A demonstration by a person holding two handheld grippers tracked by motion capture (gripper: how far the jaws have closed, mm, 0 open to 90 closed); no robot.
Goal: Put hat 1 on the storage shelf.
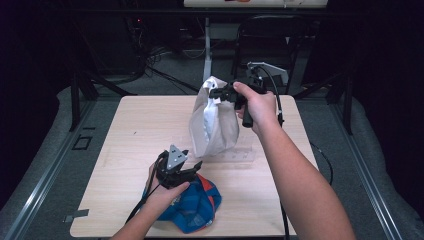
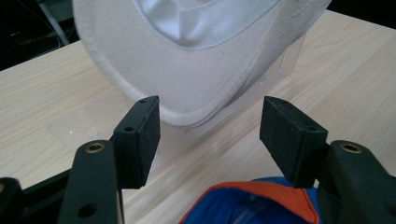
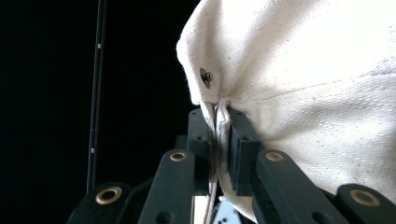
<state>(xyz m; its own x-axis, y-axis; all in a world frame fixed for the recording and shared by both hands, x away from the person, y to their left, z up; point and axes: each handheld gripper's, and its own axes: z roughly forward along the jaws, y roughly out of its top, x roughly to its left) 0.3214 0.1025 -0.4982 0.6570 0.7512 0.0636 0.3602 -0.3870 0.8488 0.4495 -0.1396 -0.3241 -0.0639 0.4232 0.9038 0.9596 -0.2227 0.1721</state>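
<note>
A white cap (image 1: 212,122) hangs above the middle of the table, its brim pointing down. My right gripper (image 1: 223,93) is shut on the cap's upper edge; in the right gripper view the jaws pinch the cloth (image 3: 303,84) at the gripper (image 3: 219,135). A blue and orange cap (image 1: 195,205) lies near the table's front edge. My left gripper (image 1: 192,167) stands open above it. In the left gripper view the gripper (image 2: 210,128) faces the white brim (image 2: 187,88), with the blue cap (image 2: 252,205) just below the jaws.
A clear plastic stand (image 1: 235,156) sits on the wooden table (image 1: 135,130) under the white cap. Beyond the far edge are a chair (image 1: 280,45), a table leg and cables on a dark floor.
</note>
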